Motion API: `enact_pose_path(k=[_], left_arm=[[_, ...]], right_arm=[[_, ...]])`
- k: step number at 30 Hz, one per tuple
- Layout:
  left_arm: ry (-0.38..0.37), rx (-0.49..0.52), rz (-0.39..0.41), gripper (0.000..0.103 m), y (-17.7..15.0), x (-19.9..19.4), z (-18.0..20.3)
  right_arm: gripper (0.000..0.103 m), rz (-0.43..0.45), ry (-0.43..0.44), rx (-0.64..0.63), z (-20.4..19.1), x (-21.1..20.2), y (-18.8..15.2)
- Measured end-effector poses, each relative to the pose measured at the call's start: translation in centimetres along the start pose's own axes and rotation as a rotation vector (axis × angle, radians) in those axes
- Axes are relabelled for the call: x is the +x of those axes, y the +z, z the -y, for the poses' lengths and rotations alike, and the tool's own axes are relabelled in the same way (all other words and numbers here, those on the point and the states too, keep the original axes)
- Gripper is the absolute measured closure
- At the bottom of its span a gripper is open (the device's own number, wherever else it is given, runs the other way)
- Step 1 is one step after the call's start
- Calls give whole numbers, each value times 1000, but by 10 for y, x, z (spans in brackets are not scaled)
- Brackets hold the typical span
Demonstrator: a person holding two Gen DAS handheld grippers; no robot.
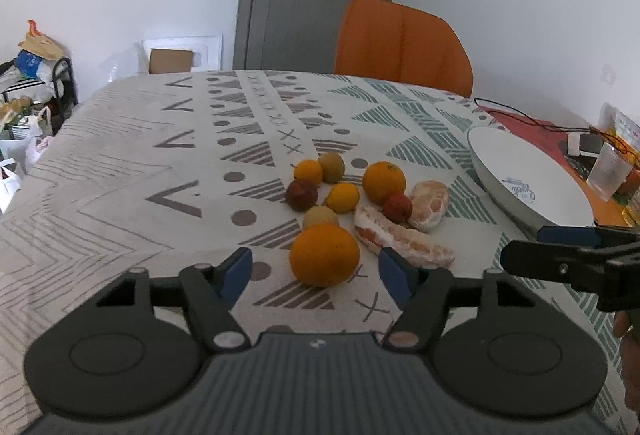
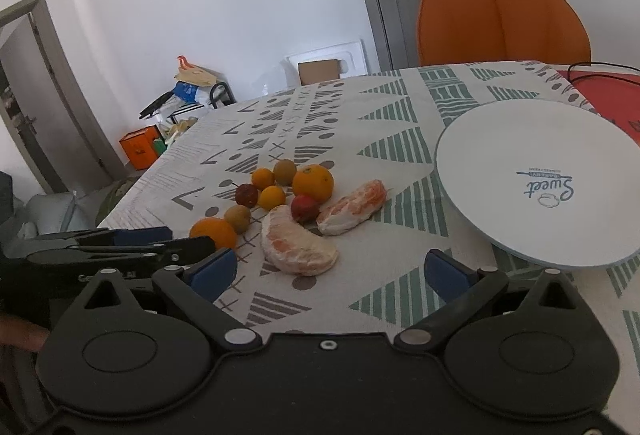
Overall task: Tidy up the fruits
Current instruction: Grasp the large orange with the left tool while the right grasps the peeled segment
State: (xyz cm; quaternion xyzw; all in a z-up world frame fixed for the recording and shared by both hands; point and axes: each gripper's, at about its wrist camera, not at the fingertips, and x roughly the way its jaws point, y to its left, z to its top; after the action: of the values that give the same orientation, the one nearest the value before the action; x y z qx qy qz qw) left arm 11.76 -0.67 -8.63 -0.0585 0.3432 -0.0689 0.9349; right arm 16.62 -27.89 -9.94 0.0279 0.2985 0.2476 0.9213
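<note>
- Left gripper (image 1: 314, 269) hovers low, fingers spread wide around the near orange (image 1: 324, 255) (not touching).
- Right gripper (image 2: 328, 271) level, fingers wide, facing the pomelo segment (image 2: 296, 243); plate (image 2: 480, 171) just beside.

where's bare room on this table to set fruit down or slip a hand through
The white plate is bare. Bare tablecloth spreads left of the fruit cluster, and a strip lies between the pomelo wedge and the plate. It is crowded around the near orange, longan and peeled pomelo piece, which sit close together.
</note>
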Motion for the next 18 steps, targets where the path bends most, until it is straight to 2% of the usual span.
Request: enact_pose_path(k=[4,6,8,13,18], left_arm=[[-16,1,-13,35,2,16,3],[-25,9,-21,45,2,23,7],[-20,16,-34,62,2,28,10],[-45,-2,-32,62,0,27,4],[-28,-8,-30,62,-2,22,-3]], right_arm=[[1,1,-20,5,2,1,2],[1,-4,-25,0,3,1,2],[1,-14,-32,-1,5,4,1],[1,-30,-31,16,10,17,2],[1,-50,-18,-11,7,34,2]])
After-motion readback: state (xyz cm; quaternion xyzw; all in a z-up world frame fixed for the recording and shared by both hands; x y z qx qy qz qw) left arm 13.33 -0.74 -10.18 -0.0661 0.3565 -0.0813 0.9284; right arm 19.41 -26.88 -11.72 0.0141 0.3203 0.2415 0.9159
